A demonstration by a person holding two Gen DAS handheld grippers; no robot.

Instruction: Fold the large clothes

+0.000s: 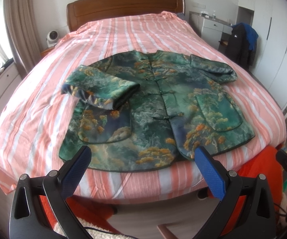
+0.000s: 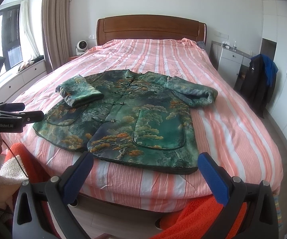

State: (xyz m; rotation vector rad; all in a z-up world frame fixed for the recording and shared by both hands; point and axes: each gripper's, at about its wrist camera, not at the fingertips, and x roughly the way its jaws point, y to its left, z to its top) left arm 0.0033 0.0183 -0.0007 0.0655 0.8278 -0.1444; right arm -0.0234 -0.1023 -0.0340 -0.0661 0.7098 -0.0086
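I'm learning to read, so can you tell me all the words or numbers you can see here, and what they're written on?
"GenRobot.AI": white letters on the black body of the left gripper, seen from the right wrist camera.
Small white mark on the black jacket hanging by the white cabinet: too small to read.

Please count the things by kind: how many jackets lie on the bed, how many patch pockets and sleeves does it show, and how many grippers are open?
Green patterned jacket on the bed: 1
Patch pockets: 2
Sleeves: 2
Open grippers: 2, left gripper, right gripper
Total: 7
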